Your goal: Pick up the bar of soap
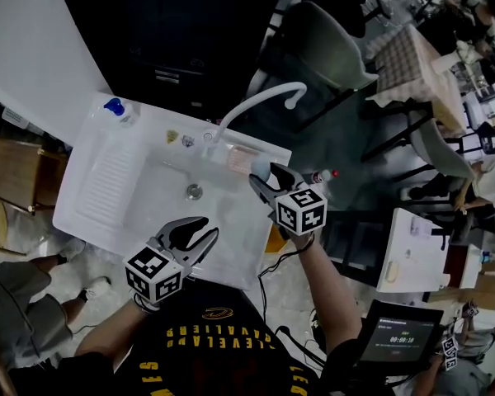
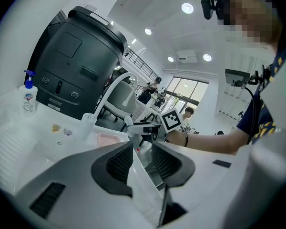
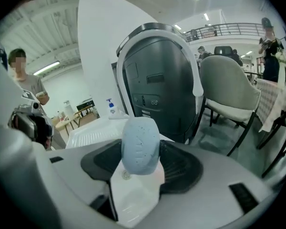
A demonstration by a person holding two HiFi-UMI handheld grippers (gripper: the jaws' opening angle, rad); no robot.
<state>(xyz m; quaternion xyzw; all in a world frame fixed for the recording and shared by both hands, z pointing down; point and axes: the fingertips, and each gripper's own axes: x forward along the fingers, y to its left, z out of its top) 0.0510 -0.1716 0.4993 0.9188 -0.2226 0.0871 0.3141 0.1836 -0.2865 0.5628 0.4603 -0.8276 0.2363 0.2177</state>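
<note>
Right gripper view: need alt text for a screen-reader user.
The right gripper holds a pale blue oval bar of soap upright between its dark jaw pads, above a white sink. Behind it stand a dark rounded machine, a blue-capped bottle and a grey chair.

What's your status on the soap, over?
Right gripper shut on bar of soap, held over the sink. Left gripper open, empty, at the sink's front rim. Nothing in the way.
</note>
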